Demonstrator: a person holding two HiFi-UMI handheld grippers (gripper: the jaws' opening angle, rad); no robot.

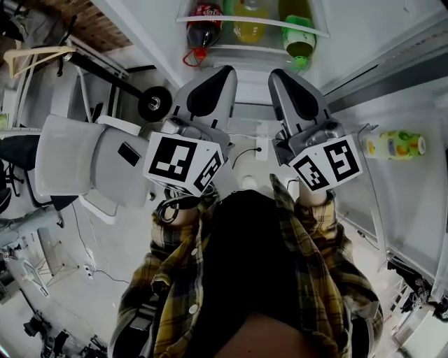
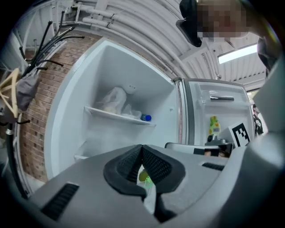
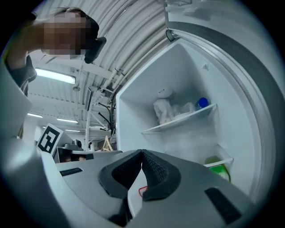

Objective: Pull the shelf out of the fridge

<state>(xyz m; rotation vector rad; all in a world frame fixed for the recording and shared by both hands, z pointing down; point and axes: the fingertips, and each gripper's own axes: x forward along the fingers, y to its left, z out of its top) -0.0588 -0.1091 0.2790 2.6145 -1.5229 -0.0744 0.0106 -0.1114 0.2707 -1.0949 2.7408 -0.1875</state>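
Note:
In the head view the open fridge lies ahead, with a white shelf (image 1: 248, 21) carrying a red-labelled cola bottle (image 1: 205, 21), a yellow bottle (image 1: 250, 12) and a green bottle (image 1: 299, 38). My left gripper (image 1: 225, 70) and right gripper (image 1: 278, 73) point side by side at it, just short of its front edge, both shut and empty. In the left gripper view the shut jaws (image 2: 141, 149) face an upper shelf (image 2: 116, 116) holding a plastic bag (image 2: 112, 100). The right gripper view has its shut jaws (image 3: 141, 153) below that same shelf (image 3: 178, 121).
The fridge door stands open on the right, with a yellow bottle (image 1: 396, 145) in its rack. A white chair (image 1: 77, 164) and a wheeled frame (image 1: 154, 103) stand to the left. A blue-capped bottle (image 3: 202, 102) lies on the upper shelf.

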